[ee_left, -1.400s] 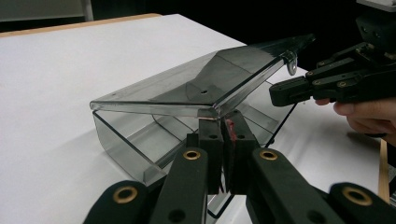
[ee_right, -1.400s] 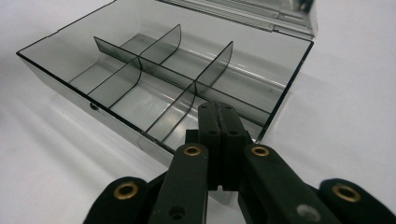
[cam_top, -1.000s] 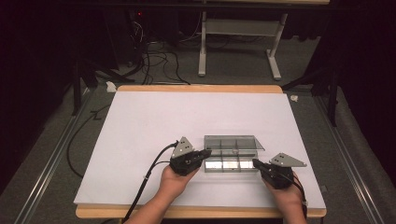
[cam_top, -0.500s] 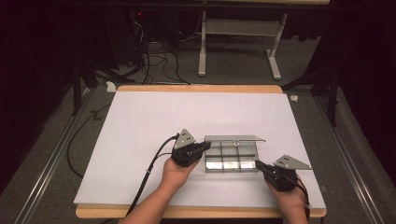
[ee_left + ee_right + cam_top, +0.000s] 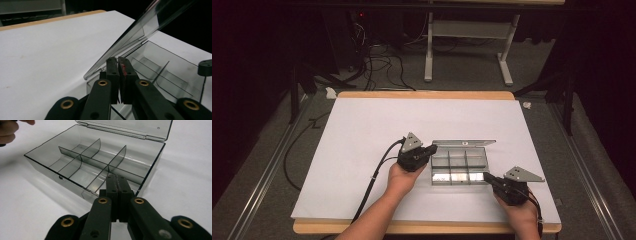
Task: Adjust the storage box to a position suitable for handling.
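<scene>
Since a second earlier the lid (image 5: 463, 143) of the clear divided box (image 5: 459, 165) had swung down from leaning well back to nearly upright, and the left gripper (image 5: 430, 150) had crept along with it at the box's near-left corner. Its jaws were pressed together with nothing between them, tips right by the lid's edge (image 5: 125, 42) in the left gripper view. The right gripper (image 5: 488, 178) sat at the front right corner of the box (image 5: 95, 167), jaws also pressed together, bracing. Box was toward the near side of the white table (image 5: 362, 135). I'd say nudge slow, push near the lid's free edge, and keep the right one planted so the box doesn't skate.
</scene>
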Action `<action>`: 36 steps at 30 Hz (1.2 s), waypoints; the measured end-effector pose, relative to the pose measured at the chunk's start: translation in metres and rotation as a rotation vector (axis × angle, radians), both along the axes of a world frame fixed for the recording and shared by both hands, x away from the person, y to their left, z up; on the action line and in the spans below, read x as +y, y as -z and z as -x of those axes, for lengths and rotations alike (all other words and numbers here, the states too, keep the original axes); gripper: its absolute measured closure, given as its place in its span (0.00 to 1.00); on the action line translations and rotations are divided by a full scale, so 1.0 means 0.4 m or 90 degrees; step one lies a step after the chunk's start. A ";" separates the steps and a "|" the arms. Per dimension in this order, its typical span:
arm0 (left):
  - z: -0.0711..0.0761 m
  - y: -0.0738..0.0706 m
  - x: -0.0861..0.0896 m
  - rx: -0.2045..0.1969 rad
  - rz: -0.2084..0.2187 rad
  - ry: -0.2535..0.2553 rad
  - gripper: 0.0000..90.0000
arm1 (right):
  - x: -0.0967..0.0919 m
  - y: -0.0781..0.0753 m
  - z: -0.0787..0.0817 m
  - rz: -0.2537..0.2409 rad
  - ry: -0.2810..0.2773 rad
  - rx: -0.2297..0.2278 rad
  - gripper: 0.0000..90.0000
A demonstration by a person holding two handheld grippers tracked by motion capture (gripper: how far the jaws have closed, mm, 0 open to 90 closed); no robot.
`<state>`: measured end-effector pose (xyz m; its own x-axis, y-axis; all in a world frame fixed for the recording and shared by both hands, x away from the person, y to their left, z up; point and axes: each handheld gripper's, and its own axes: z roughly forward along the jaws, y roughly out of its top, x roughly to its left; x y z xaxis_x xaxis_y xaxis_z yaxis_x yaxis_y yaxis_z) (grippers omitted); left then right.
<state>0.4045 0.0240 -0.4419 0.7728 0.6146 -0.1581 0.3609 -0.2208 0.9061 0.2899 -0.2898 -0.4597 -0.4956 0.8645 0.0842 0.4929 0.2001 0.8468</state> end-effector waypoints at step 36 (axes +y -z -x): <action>-0.037 0.048 -0.012 0.013 -0.048 -0.039 0.92 | 0.007 0.002 0.007 -0.007 -0.003 0.000 1.00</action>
<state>0.4194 0.0194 -0.4609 0.7300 0.6718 -0.1253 0.3946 -0.2646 0.8799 0.2870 -0.2868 -0.4605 -0.4998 0.8611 0.0934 0.4917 0.1932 0.8491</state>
